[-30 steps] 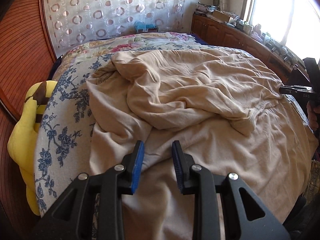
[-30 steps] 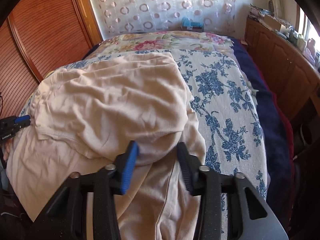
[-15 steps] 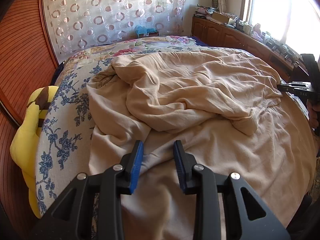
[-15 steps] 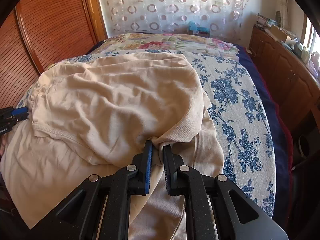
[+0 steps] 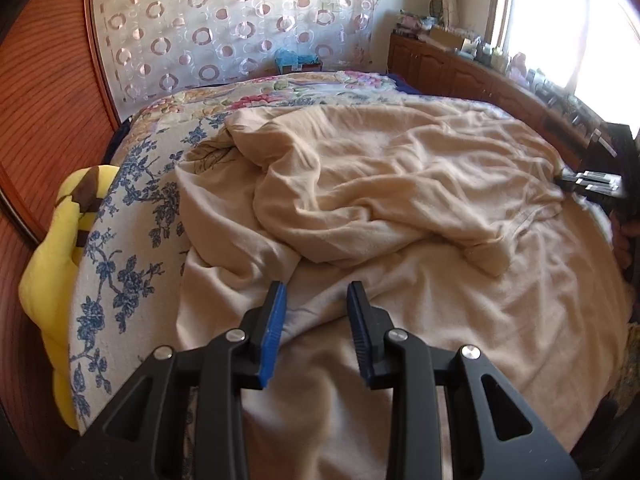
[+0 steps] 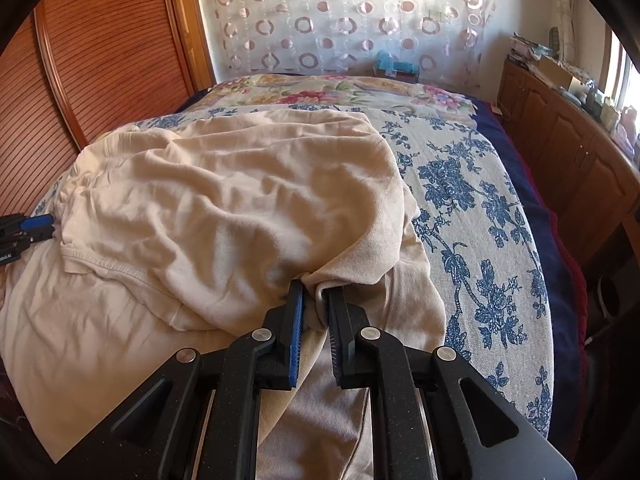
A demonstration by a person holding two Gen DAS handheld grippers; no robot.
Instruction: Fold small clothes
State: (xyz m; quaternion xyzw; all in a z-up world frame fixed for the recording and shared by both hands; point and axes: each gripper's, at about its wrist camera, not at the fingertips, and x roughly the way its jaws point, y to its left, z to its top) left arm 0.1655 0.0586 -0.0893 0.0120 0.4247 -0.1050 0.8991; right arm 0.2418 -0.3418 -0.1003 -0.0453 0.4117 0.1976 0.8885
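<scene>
The beige garment [image 6: 224,208] lies rumpled, partly doubled over, on the floral bedspread [image 6: 472,216]. The right gripper [image 6: 316,300] pinches a bunched edge, presumably for folding. The left gripper [image 5: 316,300] stands part-open over the cloth, gripping nothing.

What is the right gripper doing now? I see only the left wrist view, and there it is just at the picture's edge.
Observer: The right gripper is shut on a bunched fold of the beige garment.
Operator: What lies to its right?
Observer: Bare blue-flowered bedspread, with no cloth on it.
Operator: Does that view show my left gripper?
Observer: Yes, the left gripper shows at the picture's left edge, beside the garment's far hem.
</scene>
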